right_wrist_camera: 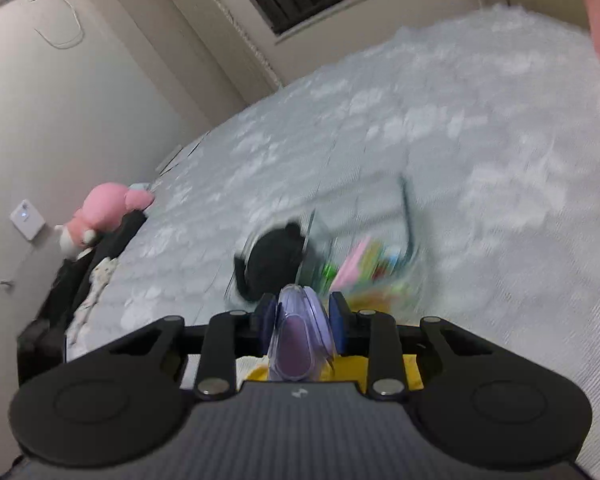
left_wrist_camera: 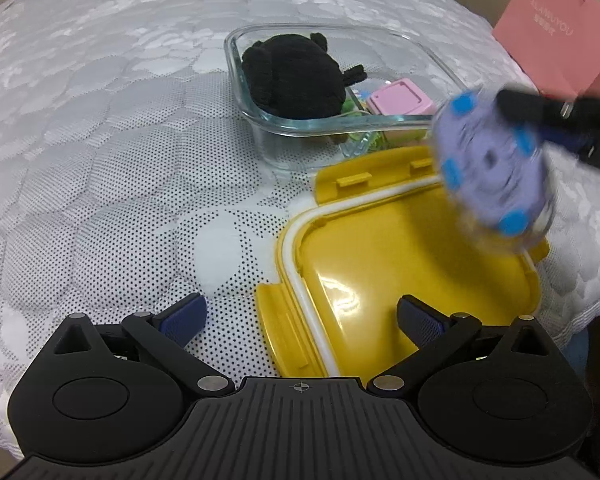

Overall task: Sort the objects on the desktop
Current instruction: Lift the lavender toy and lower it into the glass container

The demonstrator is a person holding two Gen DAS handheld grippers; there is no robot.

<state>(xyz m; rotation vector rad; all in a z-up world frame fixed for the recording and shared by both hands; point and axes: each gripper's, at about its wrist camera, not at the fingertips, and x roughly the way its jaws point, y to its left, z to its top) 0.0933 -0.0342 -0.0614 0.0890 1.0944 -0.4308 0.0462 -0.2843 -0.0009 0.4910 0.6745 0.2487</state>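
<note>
A clear glass container (left_wrist_camera: 400,42) sits on the white bedspread and holds a black plush toy (left_wrist_camera: 292,76), a pink cube (left_wrist_camera: 400,100) and small green bits. Its yellow lid (left_wrist_camera: 412,264) lies upside down in front of it. My left gripper (left_wrist_camera: 300,316) is open, low over the lid's near left corner, empty. My right gripper (right_wrist_camera: 302,312) is shut on a round purple case with blue dots (right_wrist_camera: 300,332). In the left wrist view the case (left_wrist_camera: 492,164) hangs, blurred, above the lid's far right corner, just right of the container. The right wrist view shows the container (right_wrist_camera: 408,216) blurred ahead.
A pink paper bag (left_wrist_camera: 560,28) stands at the far right behind the container. A pink plush toy (right_wrist_camera: 104,212) and dark clothing (right_wrist_camera: 80,280) lie at the bed's left edge by the wall. The bedspread (left_wrist_camera: 120,140) stretches left of the container.
</note>
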